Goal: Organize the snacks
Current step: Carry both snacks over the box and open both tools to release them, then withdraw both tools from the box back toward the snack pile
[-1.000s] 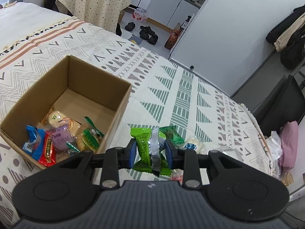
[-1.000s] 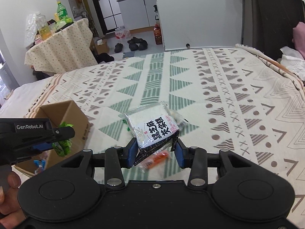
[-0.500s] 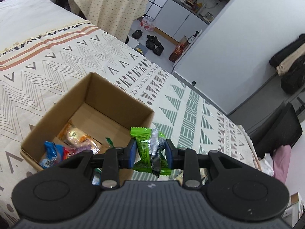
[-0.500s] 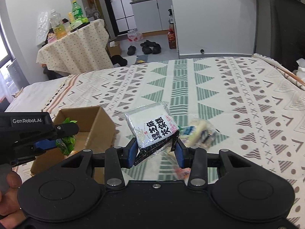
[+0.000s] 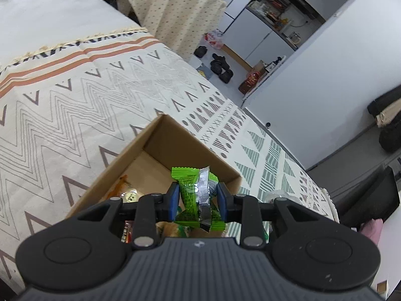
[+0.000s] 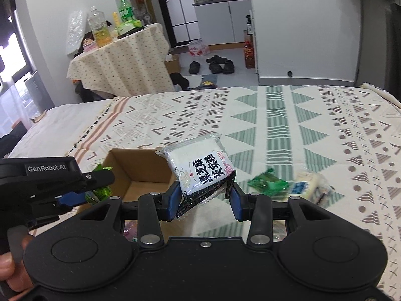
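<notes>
L grip (image 5: 198, 202): green pkt (image 5: 193, 195) upright | R grip (image 6: 204, 200): white pkt (image 6: 200, 163) tilted

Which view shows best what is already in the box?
Left wrist: it looks down into the box, showing wrappers on its floor behind the gripper. Right wrist shows only the box's walls and rim, barely its contents.

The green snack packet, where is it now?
The green snack packet is clamped in the left gripper, above the open cardboard box on the bed.
</notes>
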Demonstrator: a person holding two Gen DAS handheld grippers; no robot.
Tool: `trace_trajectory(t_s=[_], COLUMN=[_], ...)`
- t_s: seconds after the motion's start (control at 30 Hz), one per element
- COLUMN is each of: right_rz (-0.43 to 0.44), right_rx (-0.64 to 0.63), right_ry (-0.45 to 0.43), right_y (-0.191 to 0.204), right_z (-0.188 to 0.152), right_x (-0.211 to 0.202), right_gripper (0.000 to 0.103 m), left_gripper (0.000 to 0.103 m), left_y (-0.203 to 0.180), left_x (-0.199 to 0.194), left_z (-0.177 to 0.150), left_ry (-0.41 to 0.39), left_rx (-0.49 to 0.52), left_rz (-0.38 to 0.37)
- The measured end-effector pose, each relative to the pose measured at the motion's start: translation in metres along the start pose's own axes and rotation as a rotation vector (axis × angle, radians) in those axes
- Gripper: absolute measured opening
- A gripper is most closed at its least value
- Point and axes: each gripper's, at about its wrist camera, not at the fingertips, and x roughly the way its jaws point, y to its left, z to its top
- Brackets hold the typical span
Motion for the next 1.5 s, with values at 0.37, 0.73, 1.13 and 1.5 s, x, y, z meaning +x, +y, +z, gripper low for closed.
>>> trace_trajectory(t_s=[0.37,0.73,1.13,1.5], right_rz=[0.039,0.012,-0.09,-0.166], right_rx=[-0.027,-0.04,0.008,0.091], right_ry=[0.034,0.052,0.031,0.005], right_y=[0.032,0.04,-0.001,-0.055], right_z=[0.002,0.001,-0.006,-0.021], right_x=[0.025,0.032,0.004,-0.034], right_gripper=[0.04,0.07,0.094,0.102], left_gripper=[0.035,0.08,0.093,0.097], left_y=[0.021,0.012,-0.019,-0.062], left_x=[0.008,0.014,0.011,0.001], left_z=[0.008,0.006,-0.012,-0.038], left_ry=[-0.02,-0.003,0.011,0.002], left_rx=[-0.068,-0.023,0.056,0.158], left_rz=[0.048,0.122,0.094,0.043])
